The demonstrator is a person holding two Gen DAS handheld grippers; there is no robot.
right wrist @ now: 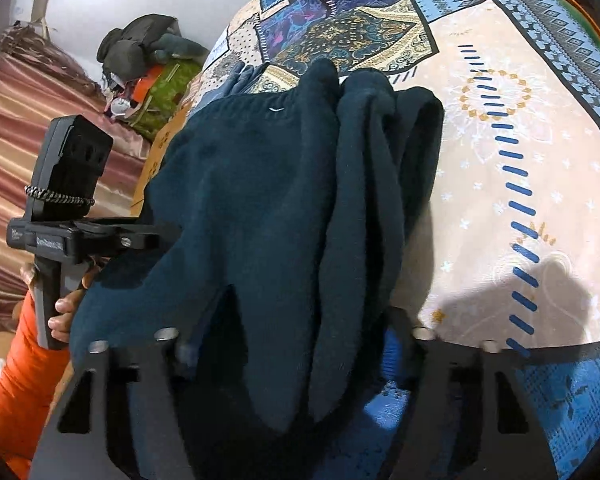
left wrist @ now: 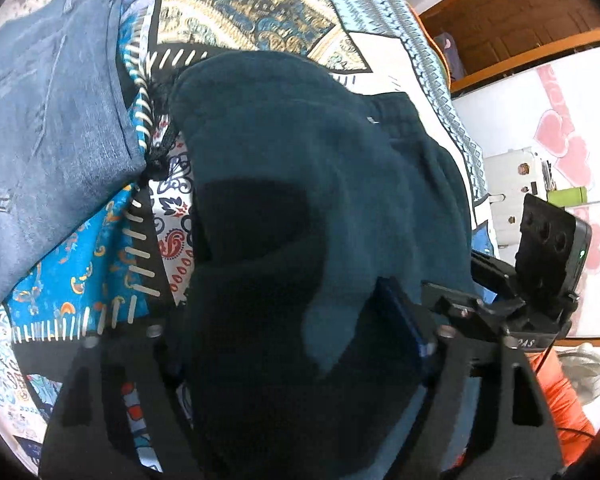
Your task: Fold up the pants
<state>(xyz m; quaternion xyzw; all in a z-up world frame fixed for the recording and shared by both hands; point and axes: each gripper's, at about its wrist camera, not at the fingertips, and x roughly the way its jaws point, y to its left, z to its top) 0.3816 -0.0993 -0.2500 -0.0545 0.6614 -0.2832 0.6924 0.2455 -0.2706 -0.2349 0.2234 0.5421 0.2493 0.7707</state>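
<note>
Nearest, left gripper [left wrist: 292,344] and right gripper [right wrist: 296,344] each part-open with dark teal pants [right wrist: 260,200] bunched between the jaws; firm pinch not confirmable. Beyond, pants heaped on the patterned bedspread [right wrist: 520,140], folded jeans [left wrist: 48,120] alongside. Best to close fully on one layered edge each, lift evenly, draw taut, then lay flat without dragging the heap.

Pants [left wrist: 300,168] were dark teal, jeans [left wrist: 48,120] faded blue – bedspread [right wrist: 520,160] was patchwork paisley in blues, gold, cream.
</note>
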